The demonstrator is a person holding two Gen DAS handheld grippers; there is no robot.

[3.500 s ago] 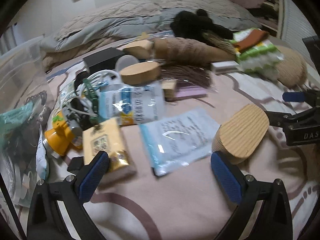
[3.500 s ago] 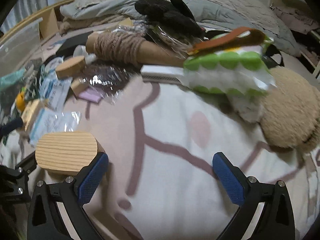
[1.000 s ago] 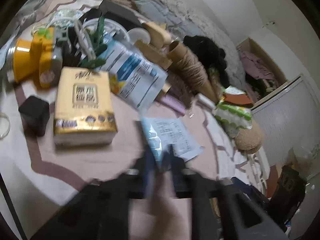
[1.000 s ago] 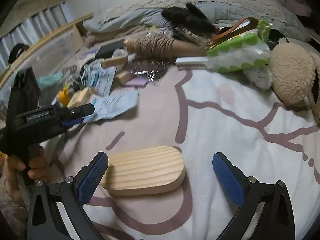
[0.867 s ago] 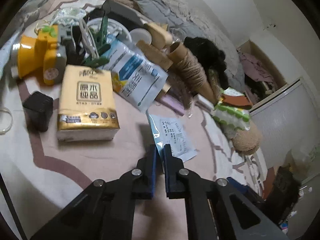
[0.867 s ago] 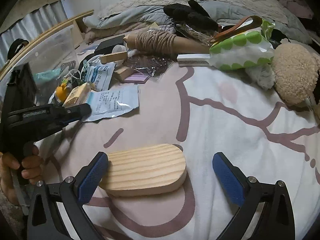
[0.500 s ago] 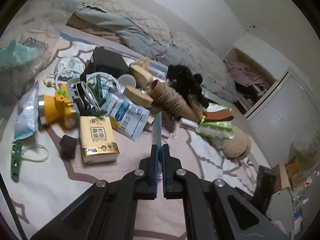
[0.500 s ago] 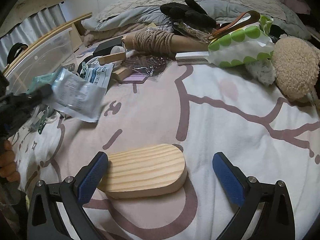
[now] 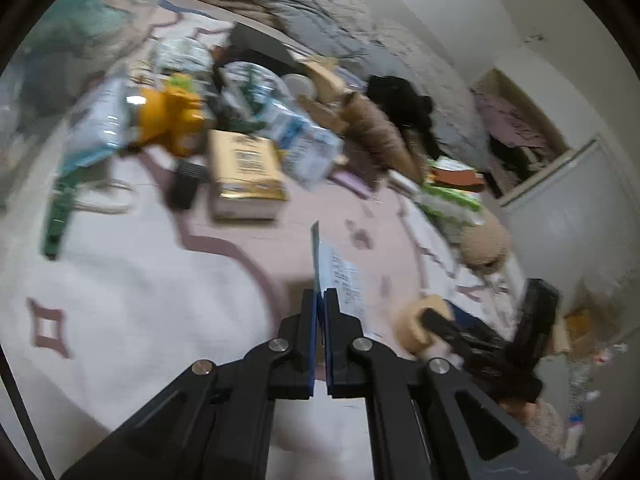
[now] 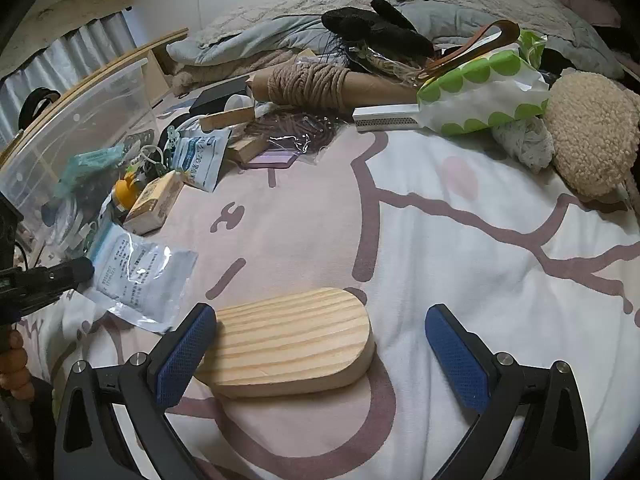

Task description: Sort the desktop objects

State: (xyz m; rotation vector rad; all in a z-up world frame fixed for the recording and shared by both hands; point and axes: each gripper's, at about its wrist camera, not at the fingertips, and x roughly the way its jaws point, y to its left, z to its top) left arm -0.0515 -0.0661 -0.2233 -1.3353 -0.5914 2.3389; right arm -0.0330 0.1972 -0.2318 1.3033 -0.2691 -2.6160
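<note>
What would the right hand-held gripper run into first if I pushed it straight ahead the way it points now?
Most likely the wooden block. It lies on the bedspread between the open fingers of the right hand-held gripper, nearer the left finger. Depth is hard to judge here.

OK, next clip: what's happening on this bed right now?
A person is sorting clutter spread over a bedspread, with a gripper in each hand. The left gripper is shut on the edge of a flat clear plastic packet with printed text, which hangs beside the pile of odds and ends. The right gripper is open, its fingers on either side of an oval wooden block that lies flat on the bedspread, ungripped.
</note>
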